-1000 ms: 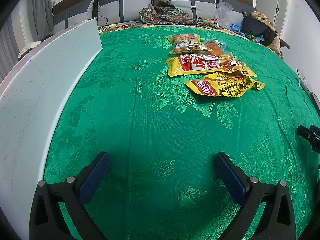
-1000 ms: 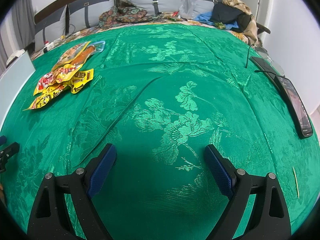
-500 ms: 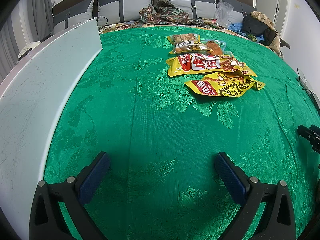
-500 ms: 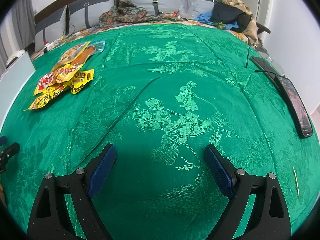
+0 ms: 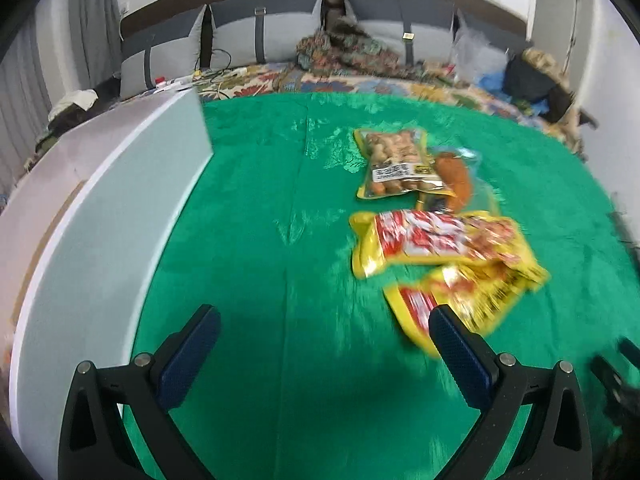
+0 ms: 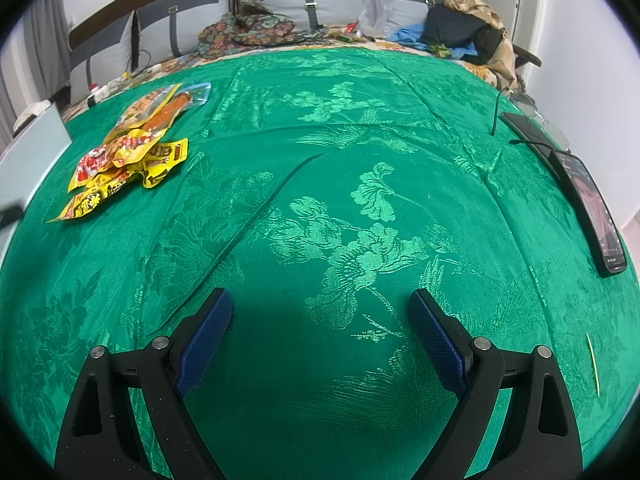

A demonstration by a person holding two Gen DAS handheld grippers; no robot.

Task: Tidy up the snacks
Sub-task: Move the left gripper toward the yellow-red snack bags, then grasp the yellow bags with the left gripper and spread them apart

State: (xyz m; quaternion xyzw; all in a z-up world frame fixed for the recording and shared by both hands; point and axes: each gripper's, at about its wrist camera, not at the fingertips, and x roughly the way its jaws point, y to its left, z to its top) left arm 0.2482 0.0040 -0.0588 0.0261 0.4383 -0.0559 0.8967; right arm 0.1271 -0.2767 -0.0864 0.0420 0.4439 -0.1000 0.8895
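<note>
Green floral brocade cloth (image 6: pixel 360 208) on the bed, both grippers hanging over it with fingers spread, gripping nothing.
Yellow-and-red foil snack packets (image 5: pixel 436 240) sit just beyond the left gripper (image 5: pixel 324 340), well left of the right gripper (image 6: pixel 320 328).

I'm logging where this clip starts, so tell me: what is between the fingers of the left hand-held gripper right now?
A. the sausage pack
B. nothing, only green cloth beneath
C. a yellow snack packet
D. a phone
B: the left hand-held gripper is wide open over bare green cloth, and the nearest yellow packet lies flat just beyond its right finger, not gripped.
</note>
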